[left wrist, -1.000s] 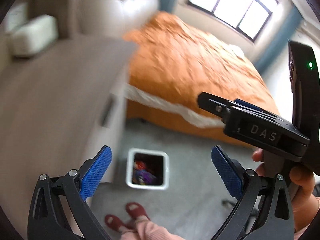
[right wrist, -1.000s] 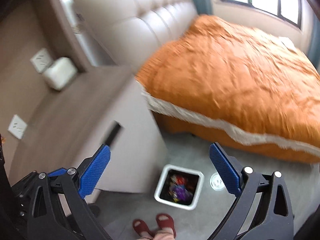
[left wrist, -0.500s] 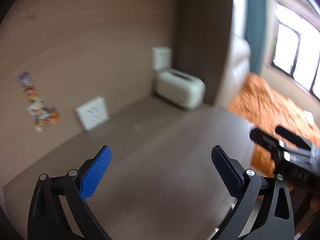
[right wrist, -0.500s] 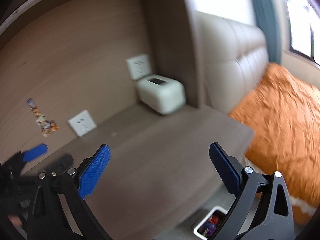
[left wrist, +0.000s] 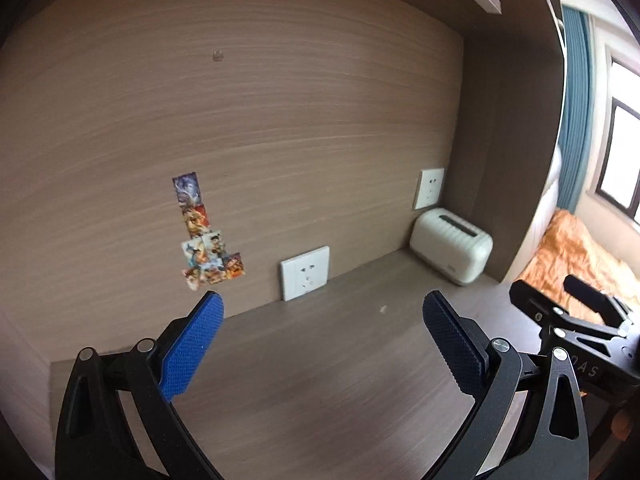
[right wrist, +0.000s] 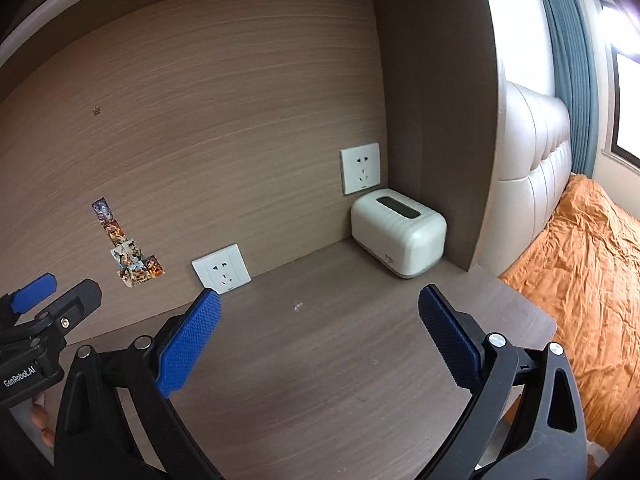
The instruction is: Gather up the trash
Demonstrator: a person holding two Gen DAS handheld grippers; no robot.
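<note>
Woodgrain desk point(right wrist: 320, 360) | rounded cream box point(right wrist: 400, 236) | both tools point(left wrist: 320, 312) point(right wrist: 318, 304) gaping, empty

Both views have swung up from the floor-standing trash bin and bed to the nightstand top point(right wrist: 340, 352), tissue box point(right wrist: 400, 238) and wall sockets point(left wrist: 305, 273).

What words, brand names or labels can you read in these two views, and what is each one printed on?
"GenRobot.AI": white lettering on the left hand-held gripper body, seen at the left edge of the right wrist view.
"OAS", partly cut off: on the right hand-held gripper body, seen in the left wrist view.
Small mark on the white tissue box: too small to read.
Stickers on the wooden back panel: pictures, any text blurred.
</note>
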